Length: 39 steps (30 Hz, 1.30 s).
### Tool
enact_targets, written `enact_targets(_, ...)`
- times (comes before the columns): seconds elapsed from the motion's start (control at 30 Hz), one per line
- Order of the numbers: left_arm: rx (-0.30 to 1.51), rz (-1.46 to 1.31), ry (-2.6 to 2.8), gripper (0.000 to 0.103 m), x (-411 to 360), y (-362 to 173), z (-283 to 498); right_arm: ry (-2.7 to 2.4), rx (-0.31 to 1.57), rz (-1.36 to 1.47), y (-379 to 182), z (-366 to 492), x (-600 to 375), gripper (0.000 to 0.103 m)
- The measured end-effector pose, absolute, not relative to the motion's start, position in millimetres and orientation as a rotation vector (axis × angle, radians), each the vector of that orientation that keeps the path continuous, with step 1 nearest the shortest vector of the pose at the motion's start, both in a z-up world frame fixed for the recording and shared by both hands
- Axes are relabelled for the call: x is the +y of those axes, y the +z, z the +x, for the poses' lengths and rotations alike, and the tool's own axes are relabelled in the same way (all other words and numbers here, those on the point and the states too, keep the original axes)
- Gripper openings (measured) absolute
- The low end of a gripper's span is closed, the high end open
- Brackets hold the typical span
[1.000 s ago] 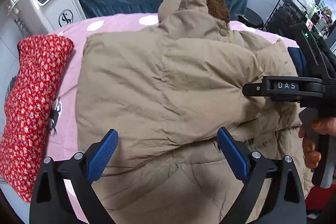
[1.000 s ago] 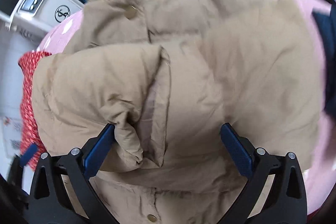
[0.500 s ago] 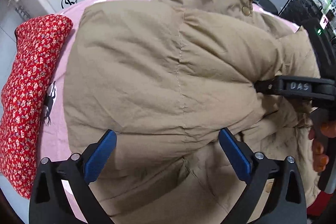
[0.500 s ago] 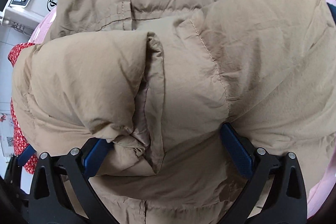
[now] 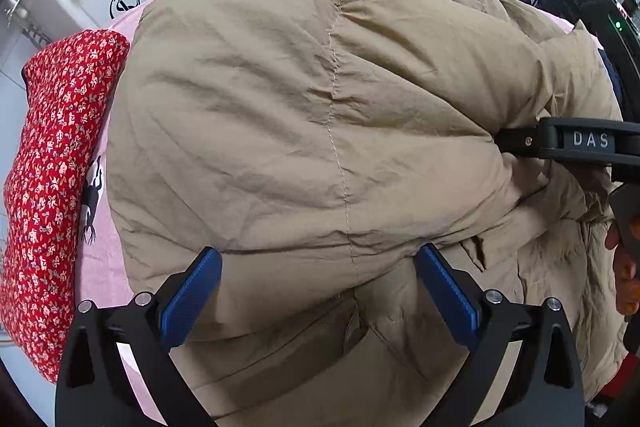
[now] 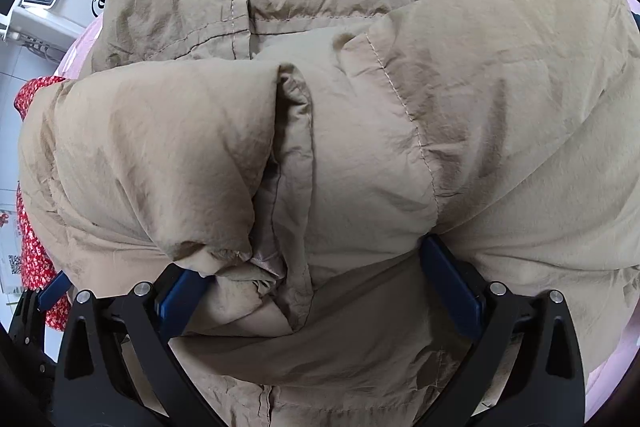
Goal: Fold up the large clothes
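Basically, tan puffer coat (image 5: 320,131) lay folded on the pink bedsheet (image 5: 100,267). Both tools, left gripper (image 5: 318,291) and right gripper (image 6: 316,287), were spread wide, pressing into its bulk, probably to flatten the 2 puffy layers.

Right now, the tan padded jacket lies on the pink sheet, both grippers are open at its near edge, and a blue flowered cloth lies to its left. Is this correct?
One detail is wrong: the flowered cloth is red, not blue, as the left wrist view shows. The rest holds: the tan padded jacket lies on the pink sheet, and the left gripper and right gripper are open at its near edge.
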State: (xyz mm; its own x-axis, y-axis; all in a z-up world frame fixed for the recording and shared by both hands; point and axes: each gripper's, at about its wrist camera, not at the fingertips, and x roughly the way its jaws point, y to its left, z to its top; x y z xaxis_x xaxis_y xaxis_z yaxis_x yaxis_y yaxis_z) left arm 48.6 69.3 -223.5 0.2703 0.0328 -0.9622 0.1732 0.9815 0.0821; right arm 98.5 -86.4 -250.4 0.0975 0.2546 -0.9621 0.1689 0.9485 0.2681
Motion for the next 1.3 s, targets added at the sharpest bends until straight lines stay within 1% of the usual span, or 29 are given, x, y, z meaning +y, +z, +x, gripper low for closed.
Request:
enact_targets(0.13,1.288,0.128,-0.095,0.097,75.3,-213.2,43.5,0.106,1.447,0.404,-234.2,89.8,-97.4,0.098)
enact_targets(0.3,1.271,0.013,-0.091,0.096,94.0,-192.3,37.6,0.119,1.258,0.419,-188.5,53.3,-112.0,0.098)
enact_targets(0.43,1.176,-0.002,-0.093,0.096,97.9,-160.0,49.4,0.11,1.25,0.385,-178.0,26.9,-117.2,0.098)
enact_targets(0.6,1.08,0.05,-0.144,0.096,78.0,-118.5,103.8,0.091,1.289,0.353,-180.8,17.3,-124.9,0.098)
enact_targets(0.67,1.049,0.115,-0.166,0.096,55.3,-104.9,137.1,0.092,1.288,0.355,-179.0,12.9,-128.4,0.098)
enact_targets(0.83,1.014,0.238,-0.195,0.096,3.1,-96.1,208.9,0.09,1.267,0.35,-169.6,16.0,-131.4,0.098)
enact_targets(0.93,1.003,0.254,-0.178,0.096,-19.7,-97.9,250.9,0.072,1.247,0.343,-164.0,16.2,-136.6,0.098)
enact_targets(1.1,1.072,0.172,-0.17,0.096,-39.6,-104.8,305.3,0.031,1.251,0.341,-165.8,11.2,-151.9,0.098)
enact_targets(1.23,1.21,0.127,-0.168,0.096,-55.7,-129.3,353.9,0.001,1.279,0.38,-176.2,9.0,-160.1,0.098)
enact_targets(1.27,1.253,0.144,-0.157,0.095,-58.8,-138.9,361.7,-0.001,1.283,0.394,-177.7,8.7,-161.1,0.098)
enact_targets(1.3,1.294,0.164,-0.142,0.086,-61.0,-150.3,368.7,-0.002,1.285,0.4,-178.2,8.4,-161.2,0.098)
